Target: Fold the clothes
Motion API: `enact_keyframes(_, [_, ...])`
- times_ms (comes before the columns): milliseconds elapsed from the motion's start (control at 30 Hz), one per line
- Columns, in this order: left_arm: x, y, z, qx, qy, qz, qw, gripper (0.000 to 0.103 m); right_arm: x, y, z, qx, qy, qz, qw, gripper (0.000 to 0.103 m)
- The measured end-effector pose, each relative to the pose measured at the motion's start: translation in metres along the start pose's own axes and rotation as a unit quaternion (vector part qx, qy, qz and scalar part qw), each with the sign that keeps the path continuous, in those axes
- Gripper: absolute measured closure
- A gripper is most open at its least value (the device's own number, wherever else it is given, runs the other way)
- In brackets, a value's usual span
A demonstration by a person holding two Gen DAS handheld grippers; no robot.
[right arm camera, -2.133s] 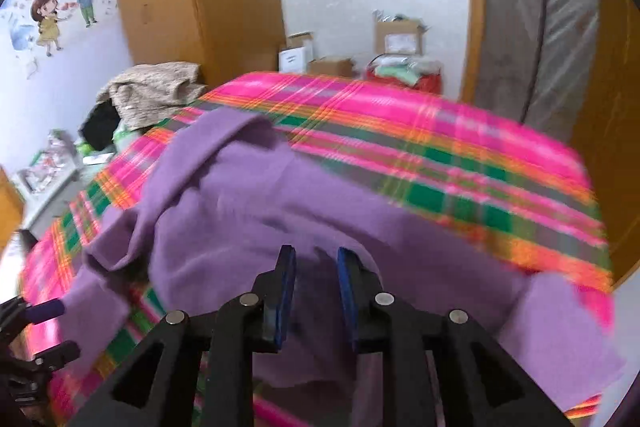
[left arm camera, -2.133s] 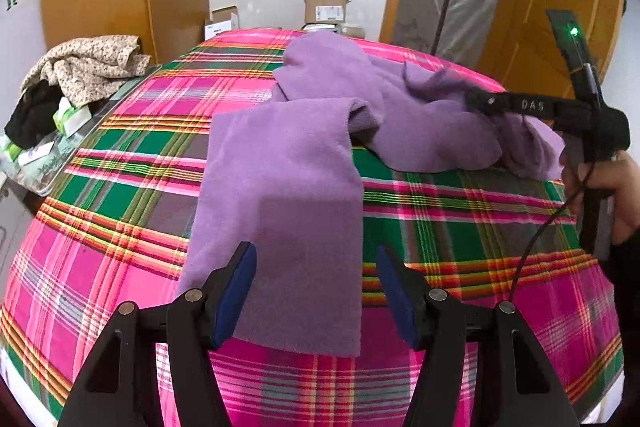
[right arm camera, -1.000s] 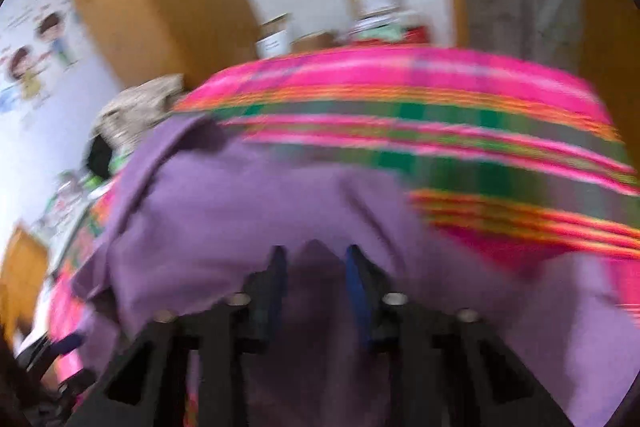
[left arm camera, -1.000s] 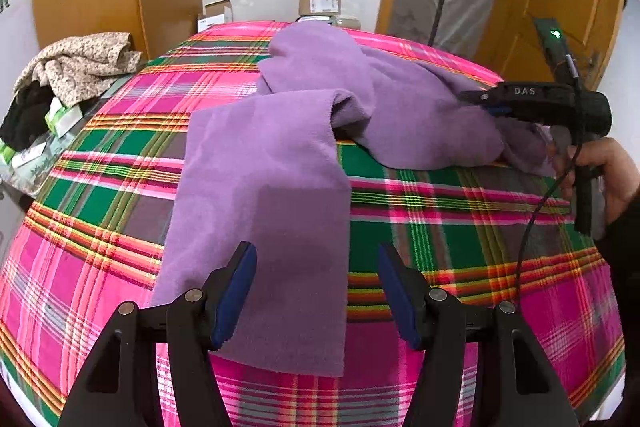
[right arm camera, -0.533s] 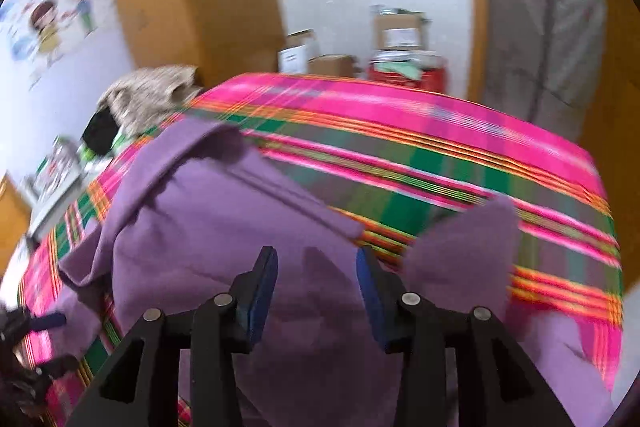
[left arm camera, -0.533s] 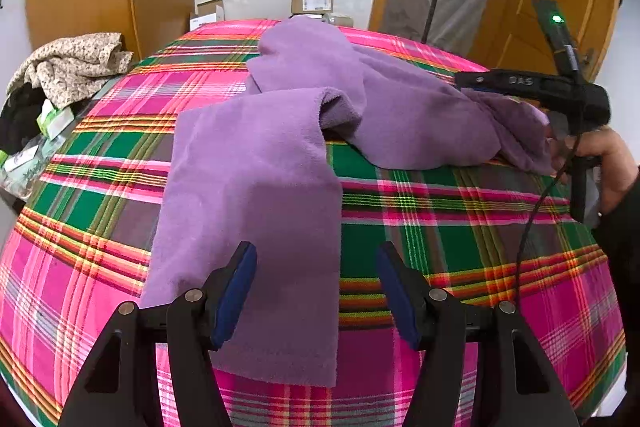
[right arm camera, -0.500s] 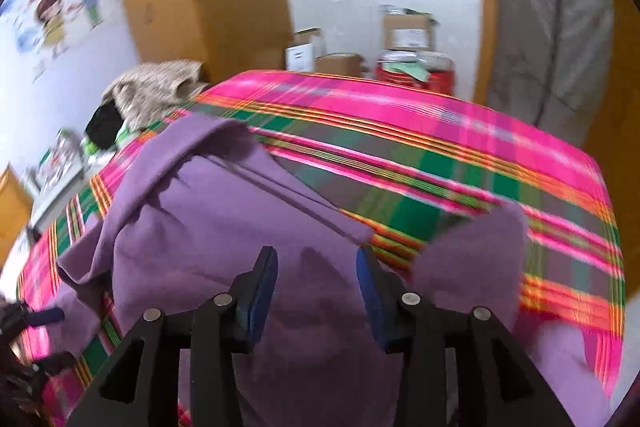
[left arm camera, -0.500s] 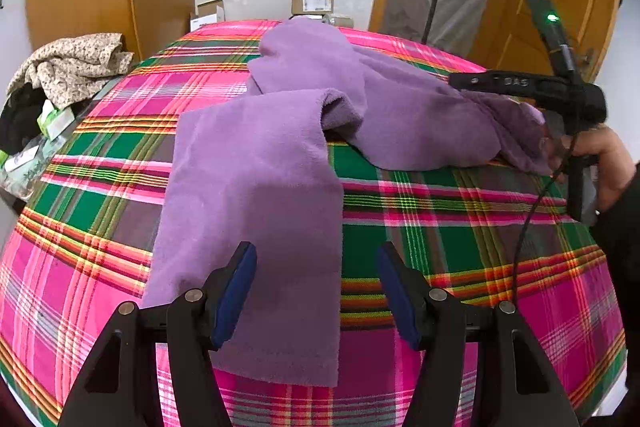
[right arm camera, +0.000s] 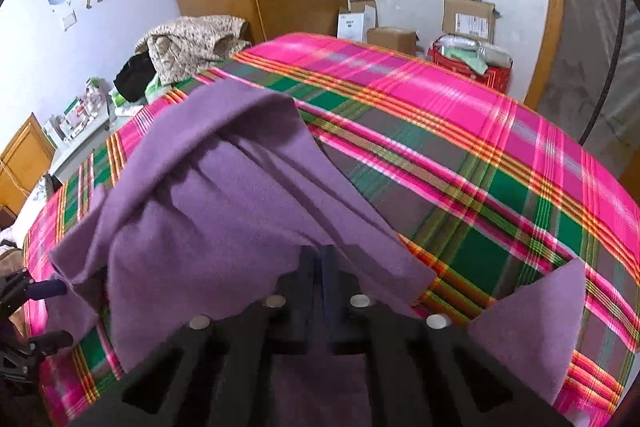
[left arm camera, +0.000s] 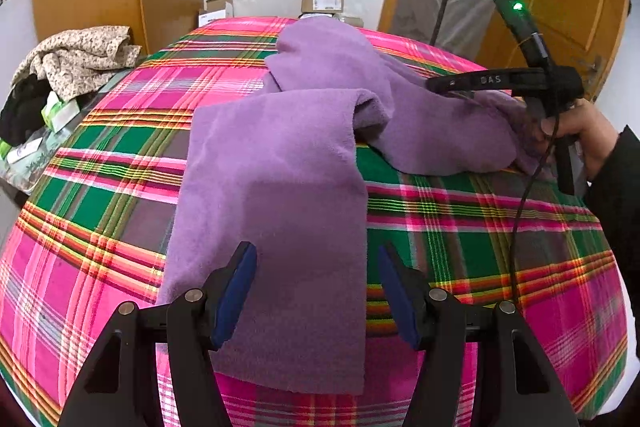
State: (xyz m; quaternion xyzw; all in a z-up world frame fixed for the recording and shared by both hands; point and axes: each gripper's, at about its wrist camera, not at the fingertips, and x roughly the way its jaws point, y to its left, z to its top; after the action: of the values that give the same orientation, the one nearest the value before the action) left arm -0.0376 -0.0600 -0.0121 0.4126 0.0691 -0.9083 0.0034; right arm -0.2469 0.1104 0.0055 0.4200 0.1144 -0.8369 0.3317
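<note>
Over the purple garment [left arm camera: 280,187], left tool [left arm camera: 316,283] gapes; right tool [right arm camera: 322,267] pinches it.

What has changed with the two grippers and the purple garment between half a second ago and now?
The right gripper, open half a second ago, has shut on the purple garment, pinching a fold near its edge. The left gripper stays open above the flat purple leg, not touching it. The garment's spread over the plaid bed cover looks unchanged.
</note>
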Motion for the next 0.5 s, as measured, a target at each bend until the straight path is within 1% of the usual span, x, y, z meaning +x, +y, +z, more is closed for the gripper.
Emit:
enact_keyframes(200, [0.001, 0.003, -0.001, -0.006, 0.002, 0.002, 1.0000, 0.039, -0.025, 0.012, -0.004, -0.013, -0.028, -0.007, 0.999, 0.100])
enact_keyframes(367, [-0.003, 0.005, -0.001, -0.010, -0.001, 0.006, 0.9999, 0.039, -0.058, 0.032, -0.017, -0.022, -0.057, 0.003, 0.998, 0.101])
enact_keyframes(500, [-0.008, 0.007, -0.001, -0.013, -0.006, 0.010, 0.9999, 0.039, -0.097, 0.057, -0.035, -0.037, -0.089, 0.017, 0.995, 0.101])
